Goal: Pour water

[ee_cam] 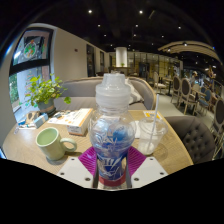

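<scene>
Bottle held in our gripper over the table, cup and glass to either side.

We've got the gripper (111, 170) clamped on a clear plastic bottle (112, 125) w/ blue label; both pink pads (92, 160) press its lower sides, bottle upright, white cap on. Left of the bottle sits a green cup (51, 143) on the wooden table (20, 150); right of it, just beside, a clear glass (151, 133). Behind the cup: a tissue box (70, 120) and a potted plant (42, 93) near the window. Beyond the table, grey sofa (140, 92), and chairs further back in a café-type room.
</scene>
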A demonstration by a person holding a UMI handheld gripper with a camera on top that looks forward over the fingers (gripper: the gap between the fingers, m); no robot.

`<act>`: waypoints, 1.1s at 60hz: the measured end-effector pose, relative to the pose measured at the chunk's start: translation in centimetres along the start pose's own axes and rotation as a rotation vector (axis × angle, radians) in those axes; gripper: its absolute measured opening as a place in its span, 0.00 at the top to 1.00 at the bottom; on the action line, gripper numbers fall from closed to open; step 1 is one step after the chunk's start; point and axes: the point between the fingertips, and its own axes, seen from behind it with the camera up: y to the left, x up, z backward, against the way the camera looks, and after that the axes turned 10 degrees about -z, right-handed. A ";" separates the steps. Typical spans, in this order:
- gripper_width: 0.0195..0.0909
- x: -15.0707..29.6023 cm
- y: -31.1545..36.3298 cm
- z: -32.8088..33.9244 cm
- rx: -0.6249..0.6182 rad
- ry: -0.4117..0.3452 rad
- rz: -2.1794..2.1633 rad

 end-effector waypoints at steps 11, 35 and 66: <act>0.54 -0.2 0.1 0.4 -0.024 0.018 -0.010; 0.07 -2.4 2.0 13.0 -0.228 0.226 0.012; 0.08 -1.8 17.0 31.9 -0.228 0.196 0.044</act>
